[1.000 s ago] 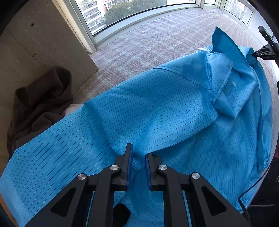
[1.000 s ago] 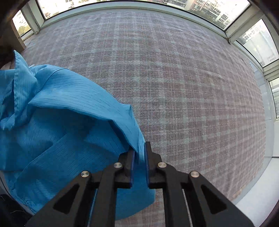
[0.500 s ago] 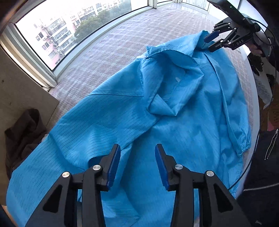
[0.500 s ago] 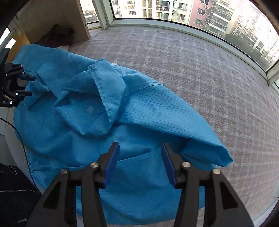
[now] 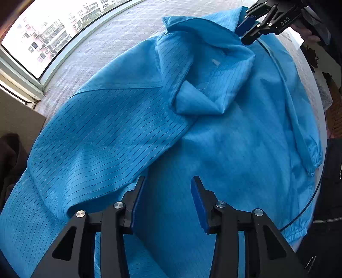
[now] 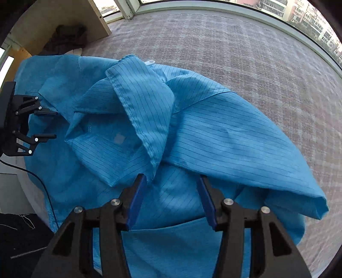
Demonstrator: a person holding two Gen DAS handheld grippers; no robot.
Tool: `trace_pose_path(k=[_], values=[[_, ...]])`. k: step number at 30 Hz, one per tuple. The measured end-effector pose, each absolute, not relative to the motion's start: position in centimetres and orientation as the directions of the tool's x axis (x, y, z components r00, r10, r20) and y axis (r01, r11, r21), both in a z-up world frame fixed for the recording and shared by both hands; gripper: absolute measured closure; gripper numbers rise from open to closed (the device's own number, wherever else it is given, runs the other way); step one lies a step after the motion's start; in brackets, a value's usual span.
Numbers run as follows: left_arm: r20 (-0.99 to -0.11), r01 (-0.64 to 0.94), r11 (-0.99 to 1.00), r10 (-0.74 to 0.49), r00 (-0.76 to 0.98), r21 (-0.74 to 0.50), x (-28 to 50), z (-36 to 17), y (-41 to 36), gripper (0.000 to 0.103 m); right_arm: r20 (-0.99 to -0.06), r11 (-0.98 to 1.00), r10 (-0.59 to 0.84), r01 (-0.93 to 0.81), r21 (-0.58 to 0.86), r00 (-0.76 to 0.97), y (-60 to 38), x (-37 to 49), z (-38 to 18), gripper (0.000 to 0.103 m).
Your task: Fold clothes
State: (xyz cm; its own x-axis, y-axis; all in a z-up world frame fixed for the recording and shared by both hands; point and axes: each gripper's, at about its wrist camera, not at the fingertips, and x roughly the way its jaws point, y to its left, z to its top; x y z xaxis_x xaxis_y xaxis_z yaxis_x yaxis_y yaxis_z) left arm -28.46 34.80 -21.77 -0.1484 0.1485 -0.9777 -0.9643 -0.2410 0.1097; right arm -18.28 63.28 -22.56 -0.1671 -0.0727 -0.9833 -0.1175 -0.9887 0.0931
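— Where's the shirt (image 5: 213, 139)?

— Spread over the checked cloth of the table (image 6: 245, 53), blue with thin dark stripes. Collar (image 6: 139, 111) bunched and turned up near the middle. One side folded in across the body, so a long sleeve panel (image 5: 102, 132) lies diagonally over the front. Other sleeve along the near edge of the table, its gathered cuff (image 5: 313, 158) hanging close to the rim.

— And the left gripper (image 5: 167, 198)?

— Wide open, blue pads well apart, holding nothing. Hovering low above the shirt body, the left finger just beside the lower edge of the folded sleeve panel; hard to tell whether touching the fabric.

— Right gripper (image 6: 171, 198)?

— Also spread wide, nothing between the fingers. Poised over the shirt front, just below the collar flap and the folded shoulder. Seen from the left camera at the top right, near the collar's edge, with a bit of the holding hand (image 5: 307, 35) behind it.

— Anything else around?

— Dark brown garment (image 6: 64, 38) heaped in the far corner against a pale wooden board (image 6: 49, 19). Black cable (image 5: 310, 205) trailing over the table edge. Window (image 5: 47, 36) beyond, with apartment blocks outside.
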Motion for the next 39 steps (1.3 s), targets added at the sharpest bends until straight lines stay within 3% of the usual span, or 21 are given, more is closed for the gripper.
trace_pose_path(k=[2, 4, 8, 13, 16, 22, 26, 30, 32, 36, 39], values=[[-0.968, -0.955, -0.234, 0.126, -0.215, 0.181, -28.9, -22.3, 34.9, 0.064, -0.978, -0.99, 0.125, -0.089, -0.111, -0.169, 63.3, -18.0, -22.8, 0.054], [-0.953, -0.941, -0.226, 0.115, -0.281, 0.251, -29.4, -22.6, 35.7, 0.063, -0.964, -0.977, 0.212, -0.044, -0.207, -0.16, 63.6, -17.7, -23.1, 0.054], [-0.937, -0.921, -0.276, 0.14, -0.321, 0.274, -32.3, -22.0, 38.7, 0.062, -0.994, -0.997, 0.055, -0.053, -0.05, -0.093, 65.4, -19.0, -24.2, 0.054], [-0.891, -0.852, -0.461, 0.237, -0.388, 0.248, -38.0, -16.5, 39.9, 0.062, -0.938, -0.959, 0.072, -0.283, 0.029, -0.34, 71.5, -22.4, -19.3, 0.054], [-0.855, -0.809, -0.538, 0.279, -0.436, 0.237, -40.5, -13.2, 39.4, 0.064, -0.934, -0.946, 0.139, -0.322, -0.028, -0.328, 74.0, -23.0, -18.0, 0.054], [-0.864, -0.829, -0.492, 0.258, -0.432, 0.267, -41.7, -13.3, 39.2, 0.063, -0.928, -0.972, 0.233, -0.102, -0.212, -0.291, 73.3, -24.8, -19.0, 0.053], [-0.876, -0.834, -0.483, 0.242, -0.418, 0.265, -43.7, -14.9, 42.5, 0.061, -0.949, -0.984, 0.177, -0.04, -0.172, -0.262, 74.5, -27.6, -21.2, 0.053], [-0.838, -0.739, -0.589, 0.178, -0.515, 0.329, -47.2, -15.2, 45.5, 0.064, -0.942, -0.921, 0.276, -0.334, -0.202, -0.193, 80.5, -30.8, -23.5, 0.053], [-0.831, -0.735, -0.617, 0.225, -0.509, 0.283, -46.9, -13.6, 44.9, 0.064, -0.94, -0.886, 0.3, -0.414, -0.21, -0.164, 82.7, -30.7, -24.0, 0.053], [-0.799, -0.747, -0.572, 0.244, -0.549, 0.339, -41.8, -10.3, 40.0, 0.061, -0.948, -0.929, 0.224, -0.344, -0.138, -0.225, 80.6, -26.5, -21.8, 0.053], [-0.81, -0.75, -0.577, 0.241, -0.535, 0.324, -37.4, -8.2, 34.6, 0.052, -0.958, -0.945, 0.167, -0.314, -0.088, -0.234, 77.7, -21.9, -21.2, 0.053]])
